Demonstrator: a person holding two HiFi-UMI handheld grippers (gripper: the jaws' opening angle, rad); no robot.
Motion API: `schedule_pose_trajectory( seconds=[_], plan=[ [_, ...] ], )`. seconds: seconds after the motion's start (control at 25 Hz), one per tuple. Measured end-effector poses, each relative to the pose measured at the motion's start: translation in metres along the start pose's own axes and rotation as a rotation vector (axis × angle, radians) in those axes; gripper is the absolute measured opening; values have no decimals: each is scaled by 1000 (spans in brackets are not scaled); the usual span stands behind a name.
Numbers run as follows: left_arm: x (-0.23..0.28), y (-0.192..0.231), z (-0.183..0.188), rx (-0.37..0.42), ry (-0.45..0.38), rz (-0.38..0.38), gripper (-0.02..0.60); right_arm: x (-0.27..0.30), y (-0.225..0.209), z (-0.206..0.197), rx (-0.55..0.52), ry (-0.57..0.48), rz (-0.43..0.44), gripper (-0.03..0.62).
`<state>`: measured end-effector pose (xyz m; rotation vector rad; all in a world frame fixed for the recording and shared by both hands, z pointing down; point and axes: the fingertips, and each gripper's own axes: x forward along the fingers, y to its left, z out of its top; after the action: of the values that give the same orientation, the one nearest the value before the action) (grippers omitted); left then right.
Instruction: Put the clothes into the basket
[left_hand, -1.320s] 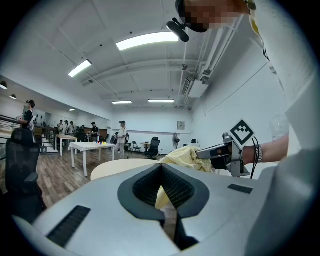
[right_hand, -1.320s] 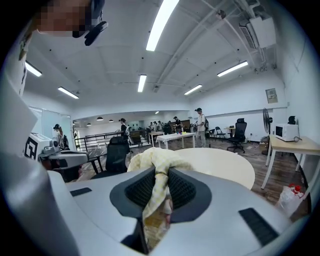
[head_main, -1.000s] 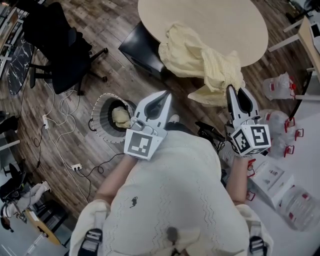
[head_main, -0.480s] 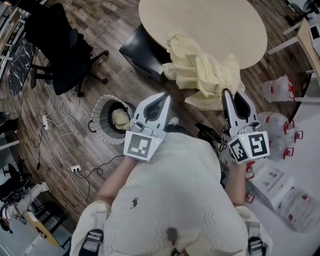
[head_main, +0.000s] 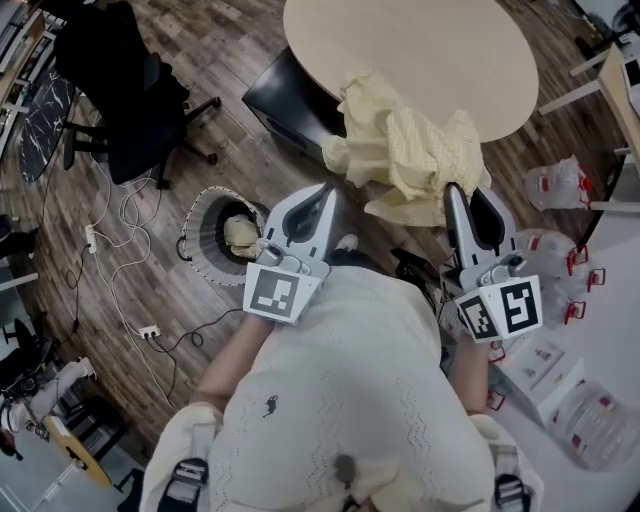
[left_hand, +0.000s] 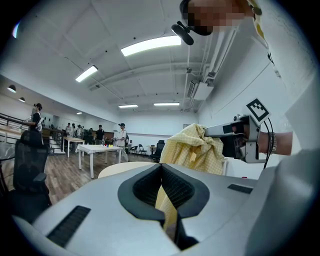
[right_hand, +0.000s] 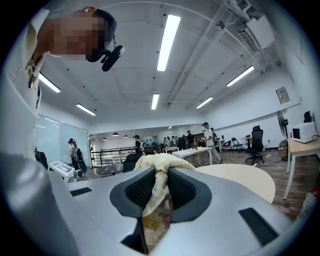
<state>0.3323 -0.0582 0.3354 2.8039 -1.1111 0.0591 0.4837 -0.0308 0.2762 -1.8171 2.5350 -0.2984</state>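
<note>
Wood-plank floor fills the head view, with a round table at the far side and a black chair at the far left. White cables trail over the floor on the left, and plastic bags sit at the right.

Right gripper is clenched on a pale yellow cloth. Its own view shows the fabric pinched between both pads and bunching out past the tips. The cloth hangs in a crumpled bundle over the table's near edge. Whether it touches the tabletop cannot be told.

Left gripper is to the left of the cloth, just clear of it. Its jaws are pressed together with nothing gripped; the yellow strip seen low in their gap is the cloth hanging beyond them from the right gripper.

A basket stands on the floor left of the left gripper, close to the person and well apart from the held cloth. Another pale garment lies inside it.
</note>
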Motion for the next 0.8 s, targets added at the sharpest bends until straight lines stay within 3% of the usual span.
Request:
schedule_pose_trajectory(
  seconds=[0.56, 0.8],
  plan=[
    [-18, 28, 7, 0, -12, 106, 20, 19, 18, 2, -1, 10, 81, 78],
    [-36, 59, 13, -9, -27, 168, 20, 45, 40, 0, -14, 24, 135, 78]
  ],
)
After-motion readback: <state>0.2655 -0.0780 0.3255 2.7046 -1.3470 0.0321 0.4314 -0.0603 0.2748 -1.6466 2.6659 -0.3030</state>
